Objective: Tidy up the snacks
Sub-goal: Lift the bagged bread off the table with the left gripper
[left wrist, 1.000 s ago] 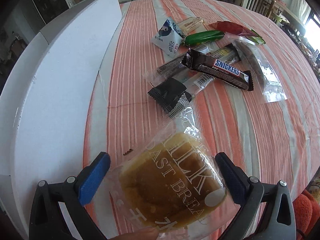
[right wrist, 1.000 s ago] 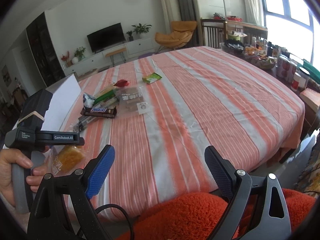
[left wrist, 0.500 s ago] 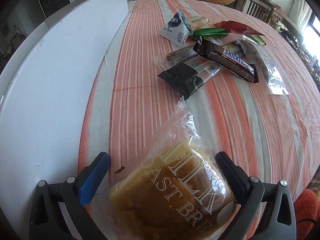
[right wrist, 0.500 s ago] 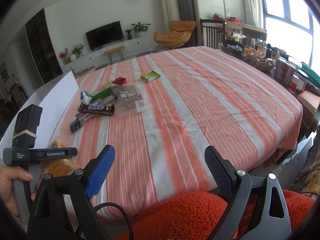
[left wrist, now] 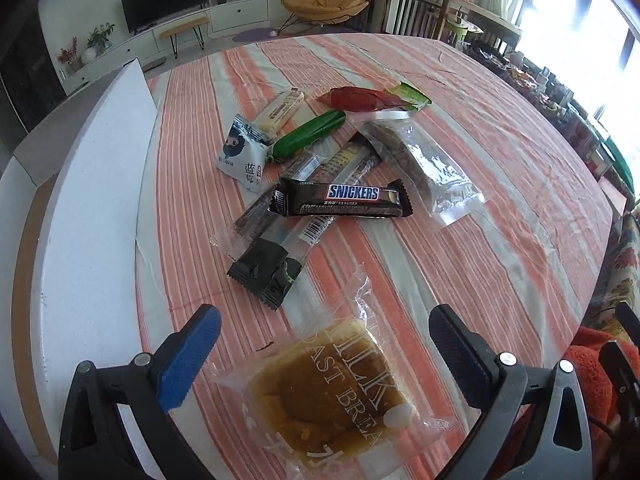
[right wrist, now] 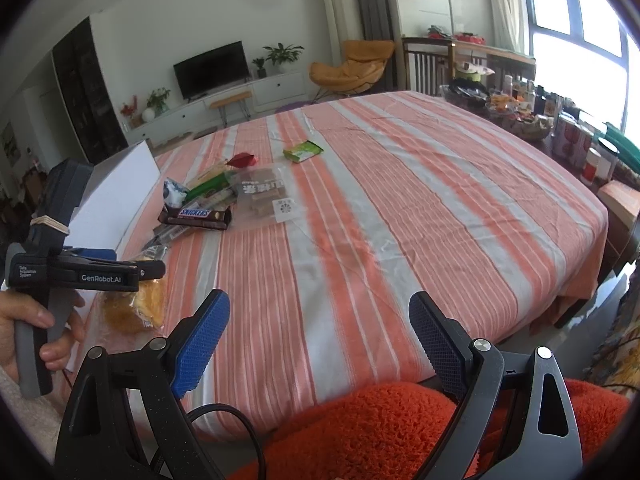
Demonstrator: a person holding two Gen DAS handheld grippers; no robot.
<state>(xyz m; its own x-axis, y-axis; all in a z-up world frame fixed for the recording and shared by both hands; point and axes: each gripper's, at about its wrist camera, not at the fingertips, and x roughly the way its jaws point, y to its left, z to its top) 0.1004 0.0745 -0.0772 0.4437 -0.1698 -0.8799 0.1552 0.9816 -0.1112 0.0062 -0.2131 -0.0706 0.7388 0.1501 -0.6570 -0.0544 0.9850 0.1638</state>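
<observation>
A clear bag of toast bread (left wrist: pixel 328 396) lies on the striped tablecloth near the table's front edge, between the spread fingers of my open left gripper (left wrist: pixel 324 340), which do not touch it. It also shows in the right wrist view (right wrist: pixel 132 304) under the left gripper (right wrist: pixel 92 264). Behind it lies a heap of snacks: a Snickers bar (left wrist: pixel 340 200), a black packet (left wrist: pixel 266 274), a blue-white pouch (left wrist: pixel 242 154), a green packet (left wrist: pixel 310 134), a red packet (left wrist: pixel 356 99) and a clear bag of brown pieces (left wrist: pixel 420 160). My right gripper (right wrist: pixel 320 328) is open and empty above the table's front edge.
A white box (left wrist: pixel 88 216) with a raised flap stands along the table's left side. A small green packet (right wrist: pixel 303 151) lies apart, farther back. Jars and baskets (right wrist: pixel 520 116) crowd a side table at the right. An orange fuzzy cushion (right wrist: pixel 380 432) is below the right gripper.
The left gripper has tilted up and pulled back, so more of the table and the room shows. The bread bag now lies flat on the cloth. The right gripper has barely moved.
</observation>
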